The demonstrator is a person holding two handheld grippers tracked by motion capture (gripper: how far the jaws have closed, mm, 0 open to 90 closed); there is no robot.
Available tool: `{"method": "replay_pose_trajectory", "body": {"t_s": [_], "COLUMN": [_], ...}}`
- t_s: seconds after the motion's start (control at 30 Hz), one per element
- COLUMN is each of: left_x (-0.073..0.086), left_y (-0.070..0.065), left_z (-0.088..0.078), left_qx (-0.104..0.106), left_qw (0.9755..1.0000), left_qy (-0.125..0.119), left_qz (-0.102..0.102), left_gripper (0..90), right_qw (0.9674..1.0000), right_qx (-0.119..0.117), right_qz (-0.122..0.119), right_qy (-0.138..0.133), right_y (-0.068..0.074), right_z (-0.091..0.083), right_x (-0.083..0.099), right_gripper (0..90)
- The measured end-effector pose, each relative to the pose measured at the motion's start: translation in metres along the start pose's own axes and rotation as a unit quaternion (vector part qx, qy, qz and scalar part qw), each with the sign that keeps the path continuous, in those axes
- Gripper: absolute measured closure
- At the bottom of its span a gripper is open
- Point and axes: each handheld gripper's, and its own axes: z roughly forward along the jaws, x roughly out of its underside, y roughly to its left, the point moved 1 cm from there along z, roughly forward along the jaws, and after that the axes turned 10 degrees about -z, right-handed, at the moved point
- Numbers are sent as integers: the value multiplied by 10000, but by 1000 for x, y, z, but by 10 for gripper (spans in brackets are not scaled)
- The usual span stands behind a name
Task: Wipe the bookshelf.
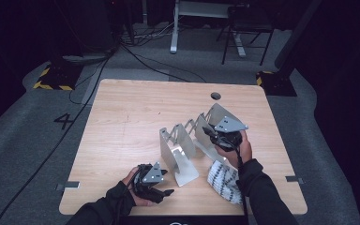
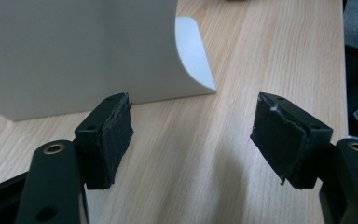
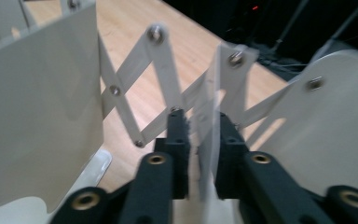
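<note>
1. High view: table [image 1: 122, 117] of pale wood carries a white expanding rack [image 1: 187, 145] right of its centre, its upright panels joined by a scissor lattice. The right gripper [image 1: 211, 132], in the person's right hand, meets the rack at one of its middle panels. The left gripper [image 1: 166, 191] lies low near the table's front edge, just short of the rack's nearest panel and apart from it. A black-and-white patterned cloth [image 1: 222, 180] sits at the front edge, beside the right forearm.

2. Left gripper view: jaws stand well apart with bare wood between them and nothing held. The nearest panel [image 2: 74, 51] rises just beyond the pads [image 2: 114, 140], its rounded foot resting on the table.

3. Right gripper view: jaws sit close together around the thin edge of a middle panel [image 3: 209, 154], the pads on either side of it; whether they press it cannot be told through the blur. The lattice [image 3: 154, 88], with its metal rivets, spans to the neighbouring panels on both sides.
</note>
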Motion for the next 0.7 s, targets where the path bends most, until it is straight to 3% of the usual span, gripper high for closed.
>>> {"method": "replay_pose_trajectory", "body": {"t_s": [0.13, 0.27, 0.43, 0.63, 0.7], "left_x": [2, 4, 5, 8, 8], "left_y": [5, 10, 15, 19, 20], "left_z": [-1, -1, -1, -3, -3], "left_qx": [-143, -299, -328, -412, -427], "left_qw": [9998, 9994, 9992, 9987, 9986], "left_qy": [75, 182, 171, 245, 280], "left_qz": [-108, -44, -125, -163, -170], "left_gripper": [287, 285, 283, 281, 280], "right_qw": [9999, 9992, 9988, 9987, 9988], "right_qx": [125, 276, 110, -308, -314], "right_qz": [-49, -223, -131, -337, -326], "right_qy": [-51, -179, -452, -233, -172], "right_y": [8, 21, 28, 52, 57], "right_z": [-18, -35, -53, -37, -28], "right_x": [-7, -11, -13, -15, -15], "right_gripper": [725, 689, 681, 596, 585]}}
